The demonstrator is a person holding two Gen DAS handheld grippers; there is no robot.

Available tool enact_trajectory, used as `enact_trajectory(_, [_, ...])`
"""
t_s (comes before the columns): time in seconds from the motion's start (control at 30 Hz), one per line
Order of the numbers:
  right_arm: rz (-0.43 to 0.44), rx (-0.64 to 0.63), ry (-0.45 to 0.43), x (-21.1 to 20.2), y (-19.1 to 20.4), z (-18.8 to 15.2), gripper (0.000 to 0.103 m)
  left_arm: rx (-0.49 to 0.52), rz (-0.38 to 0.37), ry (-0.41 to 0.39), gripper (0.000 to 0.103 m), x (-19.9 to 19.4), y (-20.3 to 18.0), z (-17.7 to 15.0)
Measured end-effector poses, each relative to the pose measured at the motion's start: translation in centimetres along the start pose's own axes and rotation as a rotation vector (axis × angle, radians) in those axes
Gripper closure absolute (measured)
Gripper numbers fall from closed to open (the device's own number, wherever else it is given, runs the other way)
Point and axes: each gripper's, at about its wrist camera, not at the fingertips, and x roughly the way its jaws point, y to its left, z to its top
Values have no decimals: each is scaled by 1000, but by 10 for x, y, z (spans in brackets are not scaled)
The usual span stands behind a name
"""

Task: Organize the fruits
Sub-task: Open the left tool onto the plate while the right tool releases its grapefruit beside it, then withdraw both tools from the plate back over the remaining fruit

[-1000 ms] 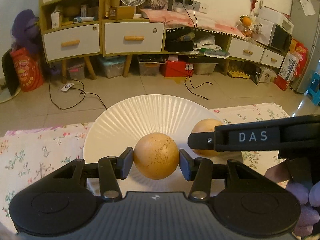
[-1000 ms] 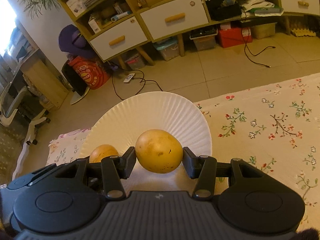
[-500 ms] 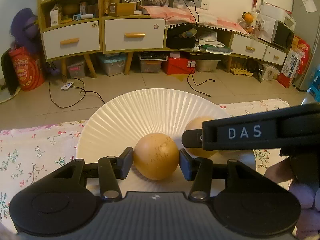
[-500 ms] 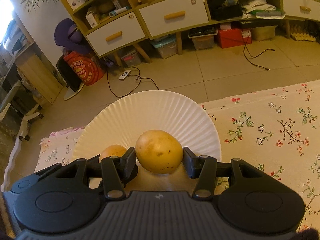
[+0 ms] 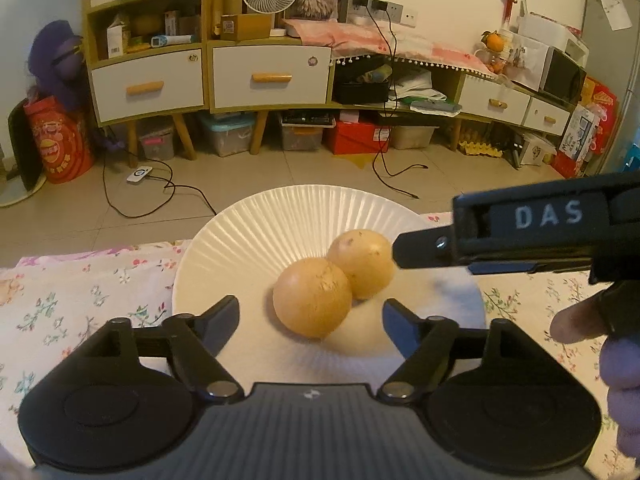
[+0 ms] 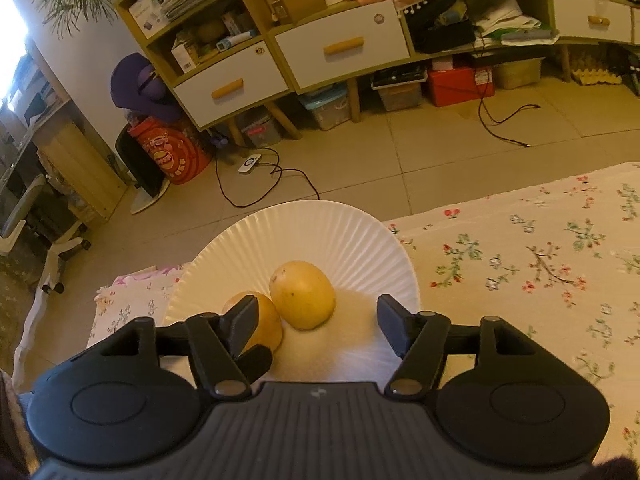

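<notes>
Now both grippers [image 5: 311,310] [image 6: 313,318] tilt down, opening over fruit [image 5: 312,298].

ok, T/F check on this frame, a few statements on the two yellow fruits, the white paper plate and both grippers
1. Both round yellow-brown fruits lie on the white ribbed paper plate. True.
2. The left gripper is clamped on a fruit. False: its jaws are opening, pads clear of the fruit.
3. The two fruits touch. True.
4. The right gripper holds a fruit off the plate. False: jaws opening, the fruit rests on the plate.
5. The plate sits on bare wood. False: on a floral tablecloth.
</notes>
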Motion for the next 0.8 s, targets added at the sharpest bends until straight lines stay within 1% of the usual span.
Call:
enact_trajectory(0.03, [-4, 1, -4, -3, 0, 0, 34, 0, 1, 1, 34, -3, -1, -1])
enact_trajectory(0.2, [-17, -5, -14, -19, 0, -4, 30, -4, 10, 5, 29, -17, -1, -4])
enact_trajectory(0.37, [-28, -19, -4, -29, 3, -10, 25, -8, 20, 9, 24, -31, -2, -8])
enact_trajectory(0.57, [-45, -75, 11, -47, 11, -22, 18, 9, 32, 15, 19, -54, -1, -25])
enact_trajectory(0.7, [-48, -95, 9, -58, 16, -30, 15, -3, 33, 29, 18, -67, 2, -32])
enact_trajectory(0.8, [-47, -100, 14, -65, 20, -37, 14, -24, 22, 29, 15, -79, 4, -35])
